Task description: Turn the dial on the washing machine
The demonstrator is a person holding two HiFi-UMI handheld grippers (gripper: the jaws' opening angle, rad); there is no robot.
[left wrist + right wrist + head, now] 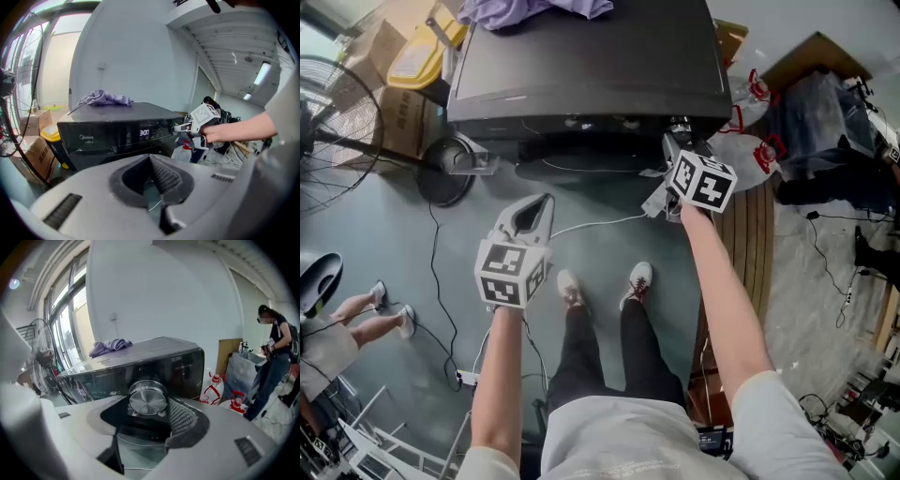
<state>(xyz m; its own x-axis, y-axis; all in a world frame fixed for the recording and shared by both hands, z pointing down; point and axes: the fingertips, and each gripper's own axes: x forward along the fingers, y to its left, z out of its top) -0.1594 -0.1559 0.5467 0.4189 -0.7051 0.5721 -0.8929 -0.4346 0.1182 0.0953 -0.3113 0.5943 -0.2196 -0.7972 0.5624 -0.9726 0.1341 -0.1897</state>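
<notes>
The dark washing machine (581,66) stands in front of me, its display (144,133) lit. Its round silver dial (147,398) fills the gap between the jaws of my right gripper (145,405). The ribbed right pad (183,417) lies close beside the dial's edge and the jaws stand wide, with no clear squeeze on it. In the head view the right gripper (677,141) is up against the machine's front right corner; the left gripper view shows the right gripper (180,127) there too. My left gripper (544,202) hangs back over the floor, empty, its tips together (151,157).
A purple cloth (534,9) lies on the machine's lid. A standing fan (328,122), cardboard boxes and a yellow bin (422,56) are at the left. Red-and-white bags (750,150) and wooden slats (750,234) are at the right. A person (272,362) stands far right.
</notes>
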